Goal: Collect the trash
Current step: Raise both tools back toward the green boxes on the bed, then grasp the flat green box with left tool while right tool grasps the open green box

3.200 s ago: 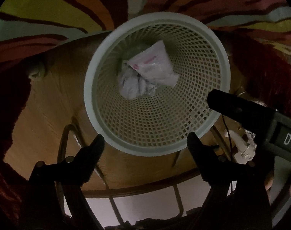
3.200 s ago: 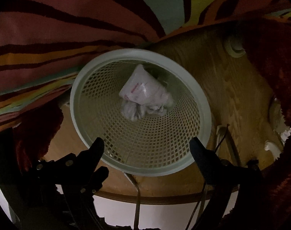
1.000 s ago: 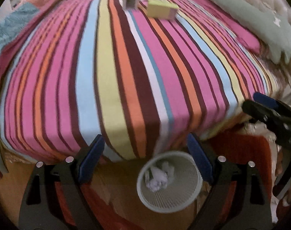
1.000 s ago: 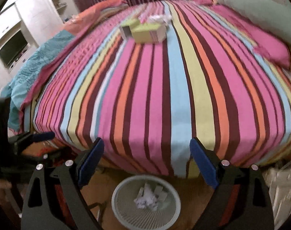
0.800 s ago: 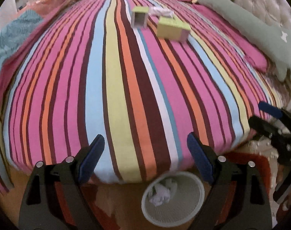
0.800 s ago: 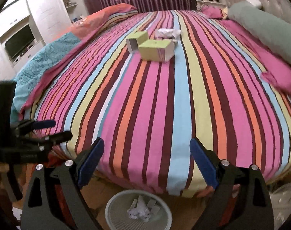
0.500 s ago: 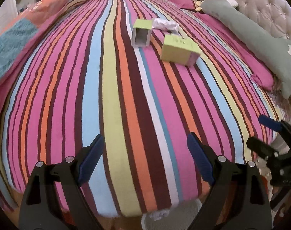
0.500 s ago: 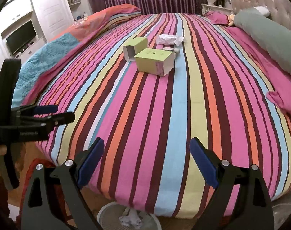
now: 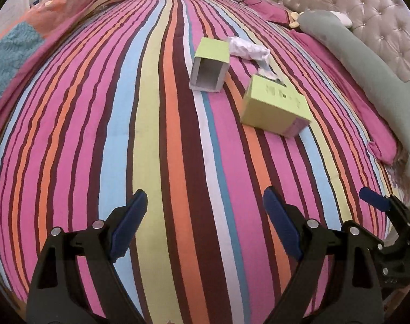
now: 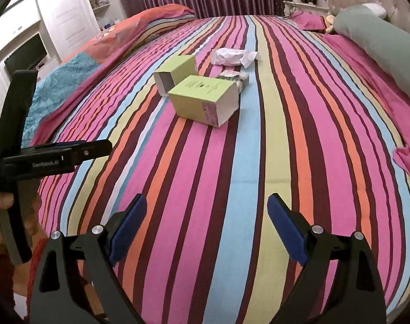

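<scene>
Hovering over striped bedspread (image 9: 156,135) | left gripper (image 9: 205,208) released | right gripper (image 10: 207,210) released, both empty

Two green boxes (image 10: 205,100) and crumpled paper (image 10: 233,55) lie on striped bedspread (image 10: 259,162)

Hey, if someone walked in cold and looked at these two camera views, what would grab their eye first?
The loudly striped bedspread fills both views. On it, toward the far middle, lie two lime-green boxes, an open-ended box and a closed box, with crumpled white paper just beyond them. Both the left gripper and the right gripper stand open and empty in the foreground.
</scene>
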`<state>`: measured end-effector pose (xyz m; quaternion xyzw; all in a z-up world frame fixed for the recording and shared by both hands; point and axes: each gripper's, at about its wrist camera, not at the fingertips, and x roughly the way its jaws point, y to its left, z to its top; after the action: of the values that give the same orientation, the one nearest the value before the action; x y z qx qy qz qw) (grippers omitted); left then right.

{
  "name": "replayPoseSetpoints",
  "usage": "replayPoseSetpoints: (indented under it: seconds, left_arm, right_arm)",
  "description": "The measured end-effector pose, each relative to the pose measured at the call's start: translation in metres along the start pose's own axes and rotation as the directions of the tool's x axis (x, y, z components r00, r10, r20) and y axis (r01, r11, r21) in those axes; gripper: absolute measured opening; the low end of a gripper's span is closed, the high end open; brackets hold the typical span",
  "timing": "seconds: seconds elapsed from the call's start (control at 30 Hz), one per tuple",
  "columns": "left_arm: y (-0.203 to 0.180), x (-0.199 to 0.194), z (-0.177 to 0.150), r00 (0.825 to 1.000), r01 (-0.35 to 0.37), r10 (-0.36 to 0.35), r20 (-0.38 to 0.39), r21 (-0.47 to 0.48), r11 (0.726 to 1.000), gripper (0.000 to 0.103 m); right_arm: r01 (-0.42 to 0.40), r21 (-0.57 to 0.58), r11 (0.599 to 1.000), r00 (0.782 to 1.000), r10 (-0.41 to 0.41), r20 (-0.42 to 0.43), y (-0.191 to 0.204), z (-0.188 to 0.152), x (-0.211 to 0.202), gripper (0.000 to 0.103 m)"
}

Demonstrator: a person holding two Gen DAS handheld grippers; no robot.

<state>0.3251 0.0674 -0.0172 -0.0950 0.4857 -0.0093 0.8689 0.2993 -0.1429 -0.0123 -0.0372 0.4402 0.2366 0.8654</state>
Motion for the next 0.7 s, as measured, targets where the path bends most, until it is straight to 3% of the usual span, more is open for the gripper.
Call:
replayPoseSetpoints:
  seconds: [0.7]
  left_arm:
    - [0.004, 0.054, 0.107, 1.0, -0.027, 0.027, 0.006, -0.007, 1.0, 0.085]
  right_arm:
    - [-0.065, -0.149, 0.987, 0.997, 0.059, -0.04, -0.016, 0.071, 0.054, 0.087]
